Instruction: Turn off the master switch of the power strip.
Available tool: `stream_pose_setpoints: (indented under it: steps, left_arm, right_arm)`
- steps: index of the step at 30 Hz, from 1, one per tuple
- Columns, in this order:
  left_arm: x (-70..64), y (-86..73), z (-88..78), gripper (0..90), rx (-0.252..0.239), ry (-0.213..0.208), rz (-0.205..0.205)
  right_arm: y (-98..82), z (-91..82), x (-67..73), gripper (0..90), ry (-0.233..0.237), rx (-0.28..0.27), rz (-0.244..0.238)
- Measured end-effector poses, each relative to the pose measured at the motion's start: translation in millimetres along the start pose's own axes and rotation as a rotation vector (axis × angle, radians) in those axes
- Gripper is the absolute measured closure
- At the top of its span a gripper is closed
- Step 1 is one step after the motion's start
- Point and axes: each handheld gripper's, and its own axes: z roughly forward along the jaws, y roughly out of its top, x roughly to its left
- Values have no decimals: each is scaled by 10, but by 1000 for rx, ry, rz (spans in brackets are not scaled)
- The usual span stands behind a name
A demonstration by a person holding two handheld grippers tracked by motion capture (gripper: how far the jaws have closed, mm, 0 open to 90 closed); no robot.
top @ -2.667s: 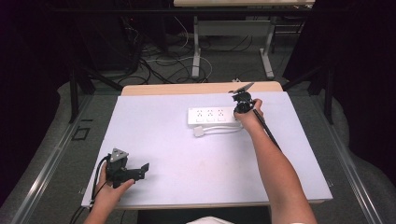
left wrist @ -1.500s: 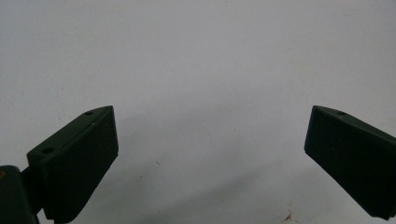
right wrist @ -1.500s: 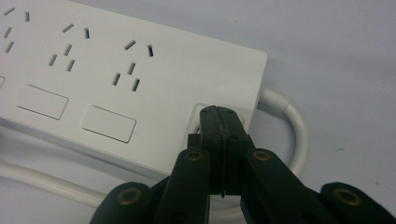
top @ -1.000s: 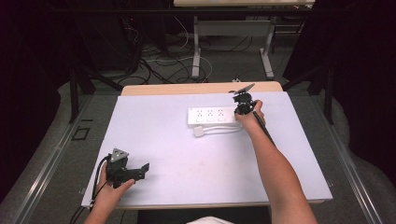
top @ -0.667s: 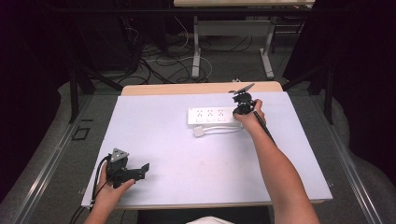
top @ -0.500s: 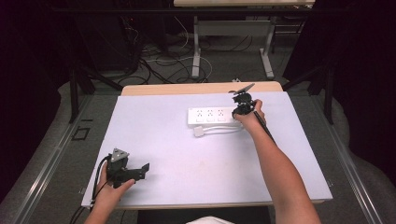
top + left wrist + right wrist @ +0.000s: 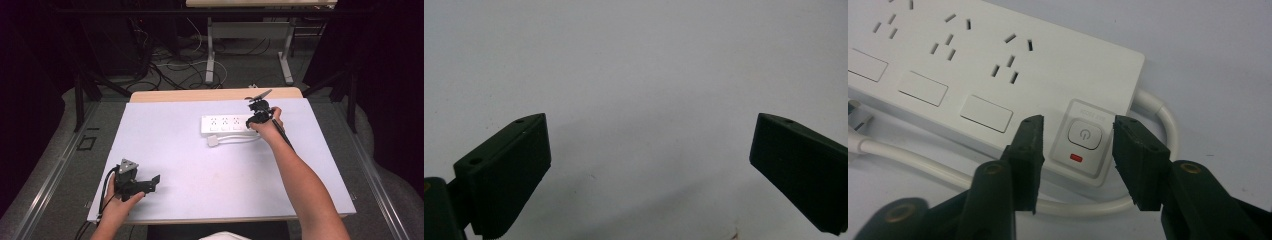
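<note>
Near the front left corner of the white table [image 7: 200, 165] rests the left gripper [image 7: 150, 184], held in a hand [image 7: 116, 210] that comes in over the front edge. Its jaws stand spread wide with nothing between them, and its own camera looks along them onto bare white tabletop. Ahead of it and to its right lies a broad stretch of open surface; behind it the front edge is close, and the left edge runs just beside the hand.

Well apart, toward the far right of the table, lies the white power strip [image 7: 226, 123], long side parallel to the far edge, with its cord [image 7: 235, 140] looped on the near side and a plug [image 7: 213, 141] at the loop's left end. The right gripper [image 7: 257, 116] hovers at the strip's right end. In the right gripper view its jaws have just been opening and now stand partly apart, one on each side of the power button [image 7: 1084, 136], pressing on nothing; a small red light [image 7: 1075, 158] shows just below the button. The strip's end edge lies just beyond the right jaw, where the cord [image 7: 1158, 107] leaves and curves back under the jaws. Right of this gripper, bare table runs on to the right edge.
</note>
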Motion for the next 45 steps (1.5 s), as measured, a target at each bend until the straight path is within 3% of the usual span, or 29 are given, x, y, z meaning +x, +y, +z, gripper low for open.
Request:
stream_pose_setpoints:
  steps: [4,9,10,14,26,28,30,36,38,40,45]
  left_arm:
    - [2,4,1,30,-1,-1,-1]
    - [8,24,26,30,12,-9,1]
    - [4,20,37,30,9,-6,-2]
    - [4,23,43,31,4,-8,-3]
    - [20,19,8,31,13,-4,5]
    - [18,18,7,31,13,-3,4]
    - [20,17,6,31,15,0,19]
    - [-4,21,6,31,-2,3,4]
    - [-5,25,-3,31,5,-1,7]
    - [-8,23,-4,31,6,-3,11]
    - [-16,19,-8,31,-8,-3,13]
  right_arm:
    - [-5,5,9,523,8,-9,-5]
    - [-7,17,17,507,46,21,-5]
    - [-3,6,20,504,40,59,-17]
    - [-19,10,21,496,50,72,-24]
    - [-34,-182,36,375,44,-14,-51]
    - [-38,-216,41,355,24,-13,-78]
    - [-51,-241,42,349,1,-37,-136]
    - [-75,-323,88,358,17,-73,-175]
    - [-87,-366,118,357,23,-63,-180]
    - [-108,-395,130,325,14,-63,-190]
    - [-150,-456,172,250,44,-63,-190]
